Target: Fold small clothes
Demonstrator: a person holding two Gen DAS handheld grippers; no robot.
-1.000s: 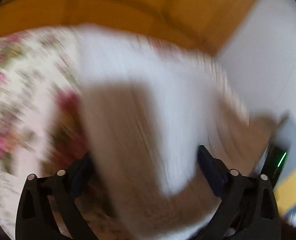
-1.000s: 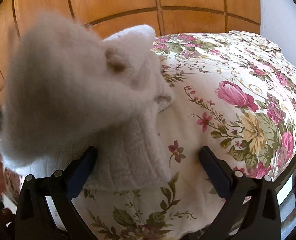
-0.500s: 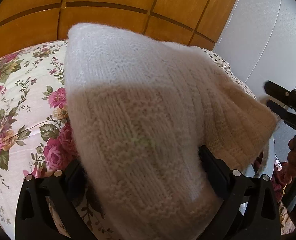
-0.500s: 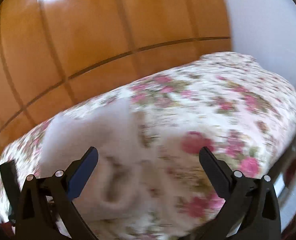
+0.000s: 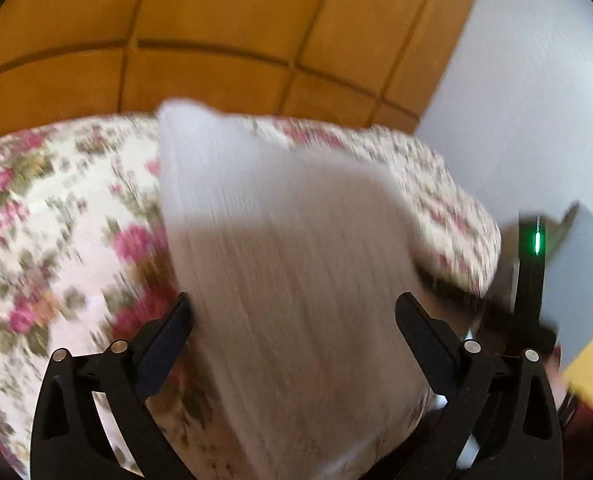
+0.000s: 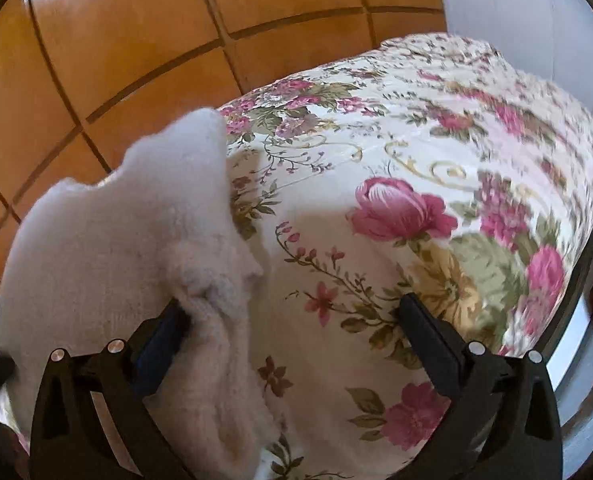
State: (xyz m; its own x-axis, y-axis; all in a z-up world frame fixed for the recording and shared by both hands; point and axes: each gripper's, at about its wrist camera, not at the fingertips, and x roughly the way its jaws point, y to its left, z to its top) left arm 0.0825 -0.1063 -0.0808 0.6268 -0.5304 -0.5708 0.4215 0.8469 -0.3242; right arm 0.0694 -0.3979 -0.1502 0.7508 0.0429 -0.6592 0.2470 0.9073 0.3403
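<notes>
Fingers of the left gripper (image 5: pixel 292 320) are seen spread wide, with a white knitted garment (image 5: pixel 288 264) filling the gap between them; motion blur makes it impossible to tell whether the cloth is pinched anywhere or merely draped across the tool. Fingers of the right gripper (image 6: pixel 292 322) are likewise held wide apart, nothing being clamped, though the garment (image 6: pixel 128 264) is bunched against the inner face of its left finger (image 6: pixel 160 340). Beyond the fingers, the knit is shown heaped in a loose mound on a floral bedspread (image 6: pixel 396 208), toward that view's left edge, with wooden panelling (image 6: pixel 116 40) and a pale wall (image 5: pixel 536 100) behind. No flat, squared fold is visible, so the work is judged to be at an early stage: spreading, smoothing and folding of the garment are all still to be done.
</notes>
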